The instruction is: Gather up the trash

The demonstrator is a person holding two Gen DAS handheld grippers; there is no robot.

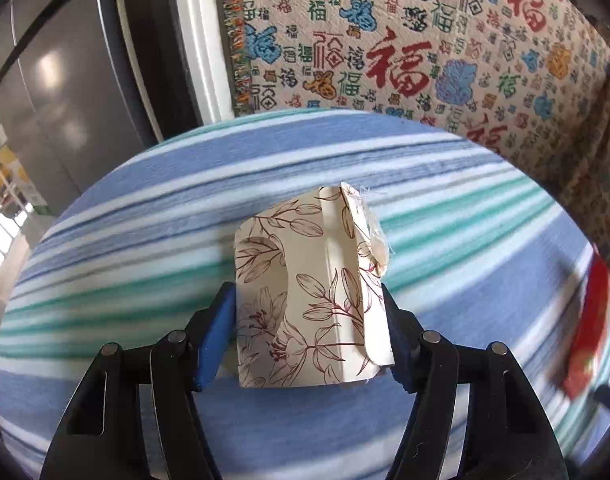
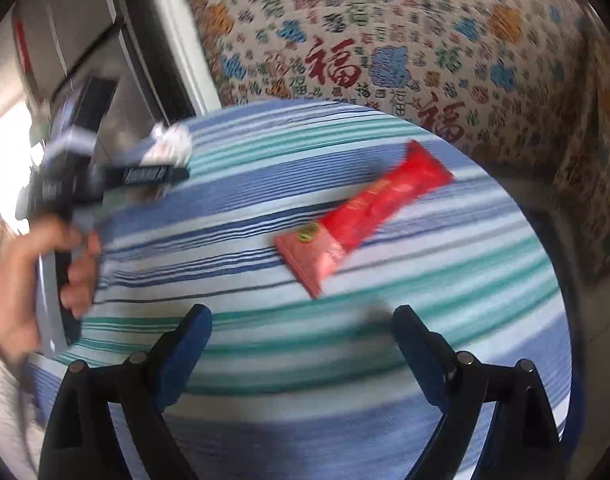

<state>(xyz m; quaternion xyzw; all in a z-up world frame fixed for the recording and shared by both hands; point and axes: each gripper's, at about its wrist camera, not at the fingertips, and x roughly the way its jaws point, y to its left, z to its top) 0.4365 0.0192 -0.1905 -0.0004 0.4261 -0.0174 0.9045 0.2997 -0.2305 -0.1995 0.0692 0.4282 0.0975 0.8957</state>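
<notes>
Left gripper (image 1: 309, 320): we are clamping its blue pads on a torn floral paper box (image 1: 305, 300) over the striped tablecloth (image 1: 145, 208) | right gripper (image 2: 303, 344): we are holding it wide and empty above the cloth | red snack wrapper (image 2: 365, 216): lying flat just ahead of it | left hand (image 2: 25, 276): gripping the other handle at the table's left edge.

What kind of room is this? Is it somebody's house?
Probably a home, maybe a living room. A round table with a striped cloth stands beside a seat draped in a blanket with good-luck characters, and a snack wrapper lies on the table.
</notes>
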